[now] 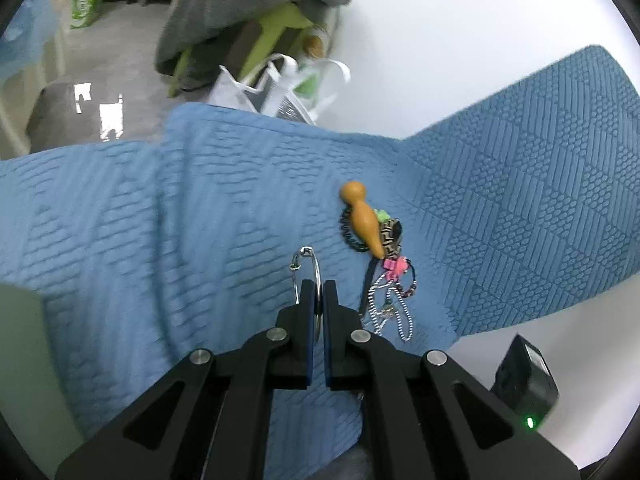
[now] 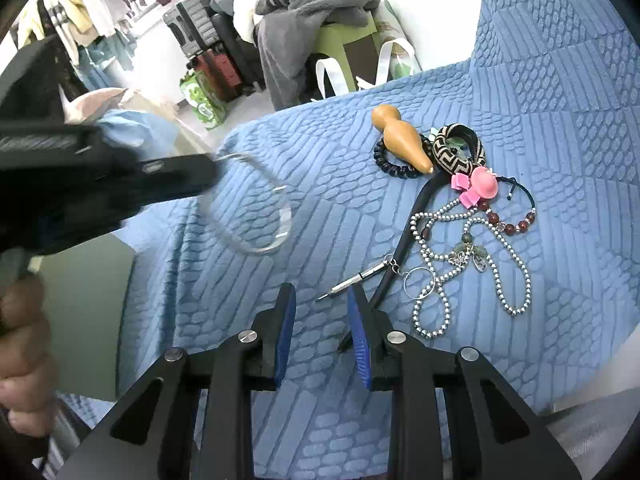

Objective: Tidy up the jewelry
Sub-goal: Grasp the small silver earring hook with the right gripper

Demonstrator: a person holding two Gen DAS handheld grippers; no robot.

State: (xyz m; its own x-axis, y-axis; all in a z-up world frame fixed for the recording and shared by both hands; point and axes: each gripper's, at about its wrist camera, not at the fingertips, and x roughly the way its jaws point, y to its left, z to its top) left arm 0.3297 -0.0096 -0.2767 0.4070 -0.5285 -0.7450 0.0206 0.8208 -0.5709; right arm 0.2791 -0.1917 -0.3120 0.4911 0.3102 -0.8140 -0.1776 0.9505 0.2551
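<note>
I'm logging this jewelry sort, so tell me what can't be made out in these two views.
- Silver bangle, right wrist view: smeared by motion blur.
- Same bangle, left wrist view: lower part hidden between the left gripper fingers.
- Charms on the bead chain: too small to read.
- Black strap: near end hidden behind the right gripper.

Plenty of bare blue quilt [image 2: 248, 320] left of the jewelry pile [image 2: 460, 216], easy pass there. The left tool [image 2: 208, 176] with its metal bangle [image 2: 256, 216] hangs over that stretch though.
</note>
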